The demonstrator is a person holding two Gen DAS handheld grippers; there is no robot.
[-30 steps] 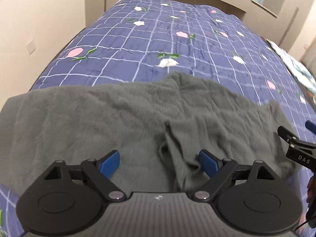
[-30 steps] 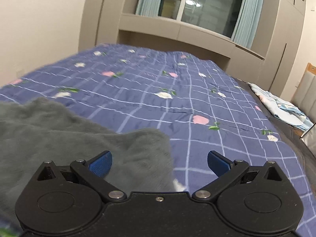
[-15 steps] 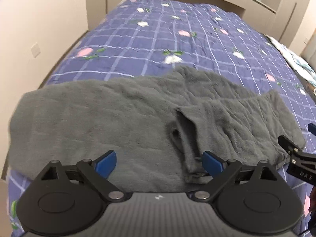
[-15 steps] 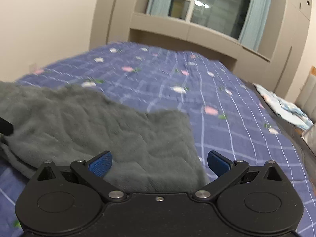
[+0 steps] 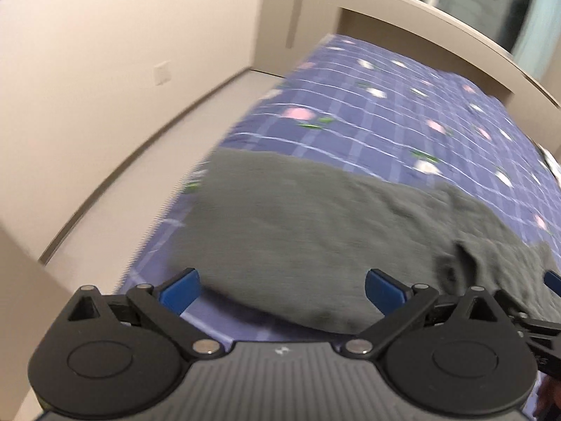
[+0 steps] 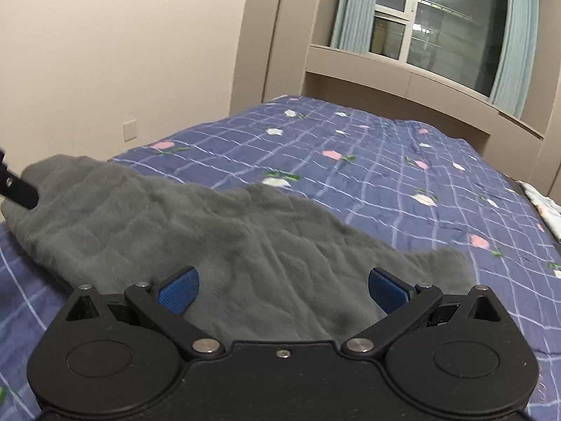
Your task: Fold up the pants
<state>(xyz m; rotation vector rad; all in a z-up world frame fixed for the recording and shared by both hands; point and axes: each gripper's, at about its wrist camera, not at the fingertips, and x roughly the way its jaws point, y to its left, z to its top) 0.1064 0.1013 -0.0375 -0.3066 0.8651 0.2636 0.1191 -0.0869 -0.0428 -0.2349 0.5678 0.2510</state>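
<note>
Left wrist view first, and it's smeared with blur, so take its detail lightly: your left gripper [image 5: 280, 289] has its blue fingers [image 5: 178, 289] spread wide with nothing between them. Beyond them lie the grey pants [image 5: 315, 231], spread across the near part of the bed [image 5: 403, 119], over its purple checked floral cover. The left end of the cloth sits close to the bed's left edge, next to the floor [image 5: 140, 161] and the beige wall [image 5: 105, 52]. Towards the right there looks to be a fold or ridge in the fabric, though the blur makes that hard to call.

Over on the right wrist view it's sharp. Your right gripper [image 6: 282, 289] is wide open too, fingers [image 6: 387, 291] apart and empty, poised over the near edge of the pants [image 6: 210, 231]. The fleecy cloth runs from far left, where a black piece of the other tool [image 6: 17, 189] touches or overlaps it, across to a corner at the right. The bed cover [image 6: 368, 161] stretches away to the window [image 6: 441, 31] and curtains [image 6: 354, 7].
</note>
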